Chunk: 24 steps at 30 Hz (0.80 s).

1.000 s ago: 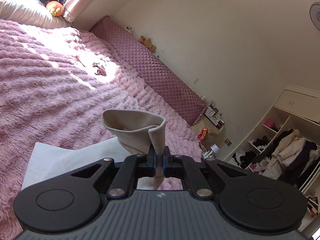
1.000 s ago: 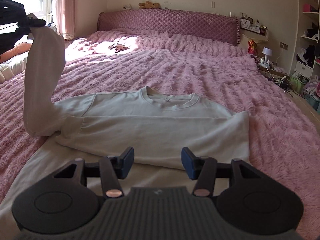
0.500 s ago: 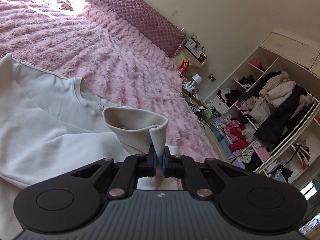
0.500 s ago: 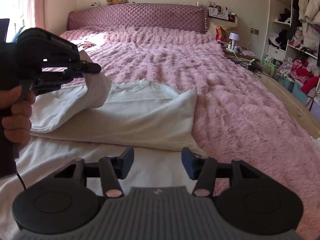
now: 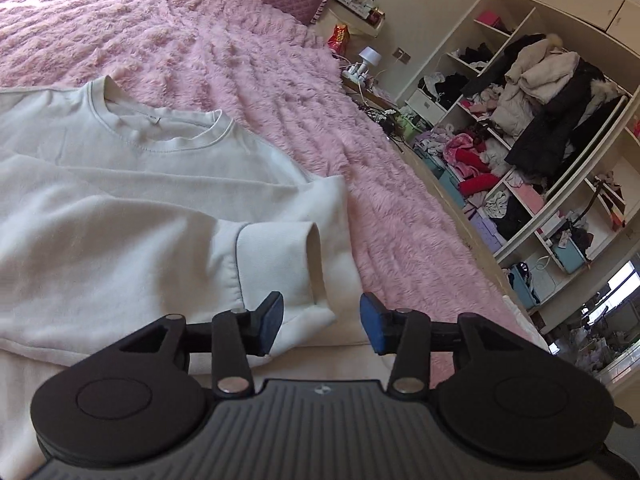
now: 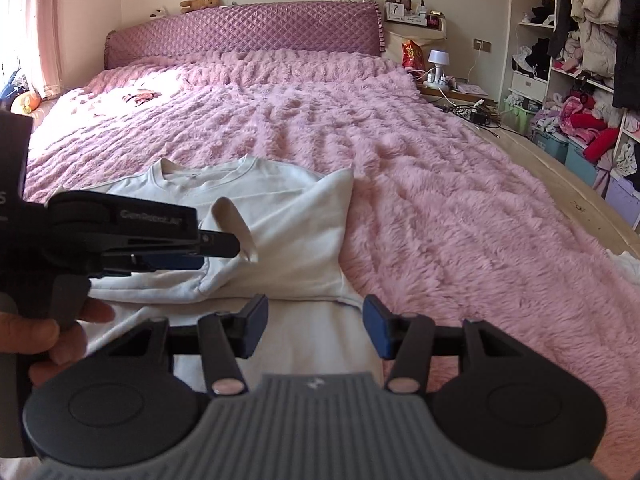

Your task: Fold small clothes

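One white sweatshirt (image 5: 132, 184) lies flat on the fuzzy pink blanket (image 5: 256, 80) that covers the bed, its neckline toward the headboard (image 6: 244, 34). A sleeve (image 5: 168, 252) is folded across the body, and its cuff (image 5: 280, 260) rests on the cloth just in front of the left gripper (image 5: 321, 322). That gripper's blue-padded fingers are spread wide with nothing between them; the cuff lies beside the left pad. In the right wrist view the left gripper (image 6: 216, 246) shows from the side, held in a hand (image 6: 48, 332), low over the sleeve (image 6: 236, 224). The right gripper (image 6: 315, 326) hangs over the lower part of the sweatshirt (image 6: 280, 216), its fingers also spread apart and holding nothing. Beyond the bed's far side stand a nightstand with a small white lamp (image 6: 436, 60) and open wardrobe shelves (image 5: 532, 140) crowded with clothes. A teddy bear (image 6: 200, 2) sits on top of the headboard.
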Motion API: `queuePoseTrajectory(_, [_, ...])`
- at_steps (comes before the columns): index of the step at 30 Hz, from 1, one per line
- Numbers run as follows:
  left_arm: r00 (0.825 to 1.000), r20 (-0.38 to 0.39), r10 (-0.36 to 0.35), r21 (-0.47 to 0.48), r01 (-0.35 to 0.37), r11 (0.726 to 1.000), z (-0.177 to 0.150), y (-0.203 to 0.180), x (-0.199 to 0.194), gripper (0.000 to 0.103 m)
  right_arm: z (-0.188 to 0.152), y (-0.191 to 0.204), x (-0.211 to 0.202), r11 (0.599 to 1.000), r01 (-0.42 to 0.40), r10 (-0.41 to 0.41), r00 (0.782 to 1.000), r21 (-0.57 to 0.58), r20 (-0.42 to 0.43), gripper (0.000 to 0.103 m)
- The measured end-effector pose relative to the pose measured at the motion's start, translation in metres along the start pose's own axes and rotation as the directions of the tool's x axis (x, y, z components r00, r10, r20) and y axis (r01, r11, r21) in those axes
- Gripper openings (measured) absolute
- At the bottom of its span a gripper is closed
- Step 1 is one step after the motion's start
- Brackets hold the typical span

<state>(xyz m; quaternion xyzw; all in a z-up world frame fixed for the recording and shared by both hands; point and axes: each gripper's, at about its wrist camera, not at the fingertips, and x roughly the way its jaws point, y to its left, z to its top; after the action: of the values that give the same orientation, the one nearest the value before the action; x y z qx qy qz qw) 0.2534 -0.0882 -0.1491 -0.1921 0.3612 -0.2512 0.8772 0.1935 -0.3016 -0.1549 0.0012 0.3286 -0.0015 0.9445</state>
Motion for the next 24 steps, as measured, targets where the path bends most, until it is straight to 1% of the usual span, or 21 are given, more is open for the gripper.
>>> queuePoseTrajectory(2, [0.999, 0.034, 0.007, 0.046, -0.008, 0.999, 0.007, 0.004, -0.026, 0.061, 0.008, 0.003, 0.009, 1.000, -0.023, 0.023, 1.000, 0.003, 0.014, 0.049])
queuePoseTrajectory(3, [0.998, 0.053, 0.021, 0.063, -0.024, 0.998, 0.011, 0.009, -0.041, 0.064, 0.014, 0.006, 0.016, 0.999, -0.038, 0.038, 0.999, 0.005, 0.023, 0.049])
queuePoseTrajectory(5, [0.994, 0.085, 0.073, 0.080, -0.079, 0.994, 0.016, 0.026, -0.069, 0.065, 0.022, 0.011, 0.029, 0.997, -0.073, 0.072, 0.997, 0.005, 0.030, 0.049])
queuePoseTrajectory(7, [0.982, 0.104, 0.160, 0.096, -0.171, 0.981, 0.019, 0.052, -0.098, 0.065, 0.031, 0.016, 0.050, 0.995, -0.100, 0.100, 0.995, 0.001, 0.029, 0.049])
queuePoseTrajectory(9, [0.957, 0.115, 0.267, 0.123, -0.280, 0.952, 0.017, 0.079, -0.124, 0.065, 0.035, 0.019, 0.070, 0.991, -0.130, 0.130, 0.991, 0.023, 0.019, 0.049])
queuePoseTrajectory(10, [0.945, 0.119, 0.305, 0.136, -0.319, 0.938, 0.016, 0.089, -0.132, 0.065, 0.036, 0.019, 0.078, 0.989, -0.143, 0.142, 0.990, 0.040, 0.015, 0.049])
queuePoseTrajectory(11, [0.926, 0.122, 0.357, 0.155, -0.374, 0.915, 0.013, 0.105, -0.145, 0.065, 0.038, 0.020, 0.086, 0.986, -0.154, 0.154, 0.988, 0.055, 0.015, 0.049])
queuePoseTrajectory(12, [0.913, 0.122, 0.390, 0.169, -0.406, 0.898, 0.011, 0.117, -0.155, 0.065, 0.041, 0.022, 0.094, 0.984, -0.165, 0.164, 0.986, 0.066, 0.018, 0.049])
queuePoseTrajectory(13, [0.903, 0.125, 0.411, 0.183, -0.428, 0.885, 0.009, 0.126, -0.163, 0.065, 0.043, 0.024, 0.102, 0.983, -0.169, 0.168, 0.986, 0.072, 0.020, 0.049])
queuePoseTrajectory(15, [0.890, 0.133, 0.435, 0.212, -0.455, 0.865, 0.004, 0.143, -0.177, 0.065, 0.047, 0.029, 0.117, 0.982, -0.167, 0.168, 0.986, 0.093, 0.003, 0.050])
queuePoseTrajectory(16, [0.888, 0.131, 0.441, 0.226, -0.460, 0.859, 0.003, 0.148, -0.180, 0.065, 0.049, 0.030, 0.124, 0.980, -0.167, 0.168, 0.986, 0.108, -0.004, 0.052])
queuePoseTrajectory(17, [0.885, 0.124, 0.449, 0.246, -0.466, 0.850, 0.002, 0.154, -0.181, 0.065, 0.050, 0.031, 0.132, 0.977, -0.172, 0.175, 0.984, 0.129, -0.017, 0.058])
queuePoseTrajectory(19, [0.874, 0.114, 0.472, 0.284, -0.484, 0.828, -0.001, 0.162, -0.180, 0.065, 0.051, 0.032, 0.144, 0.969, -0.183, 0.193, 0.980, 0.164, -0.043, 0.059])
queuePoseTrajectory(20, [0.874, 0.106, 0.474, 0.300, -0.483, 0.823, -0.003, 0.165, -0.177, 0.065, 0.051, 0.033, 0.148, 0.965, -0.188, 0.200, 0.979, 0.181, -0.049, 0.057])
queuePoseTrajectory(21, [0.874, 0.103, 0.475, 0.319, -0.481, 0.817, -0.004, 0.169, -0.173, 0.065, 0.052, 0.034, 0.151, 0.963, -0.193, 0.206, 0.977, 0.188, -0.051, 0.039])
queuePoseTrajectory(22, [0.874, 0.096, 0.476, 0.337, -0.478, 0.811, -0.004, 0.172, -0.169, 0.065, 0.052, 0.036, 0.153, 0.963, -0.189, 0.202, 0.978, 0.190, -0.051, 0.026])
queuePoseTrajectory(23, [0.877, 0.086, 0.473, 0.363, -0.470, 0.804, -0.004, 0.177, -0.163, 0.065, 0.053, 0.038, 0.155, 0.964, -0.189, 0.204, 0.977, 0.189, -0.062, 0.002])
queuePoseTrajectory(24, [0.878, 0.080, 0.473, 0.382, -0.465, 0.799, -0.004, 0.180, -0.159, 0.065, 0.053, 0.039, 0.157, 0.961, -0.199, 0.216, 0.974, 0.191, -0.069, 0.002])
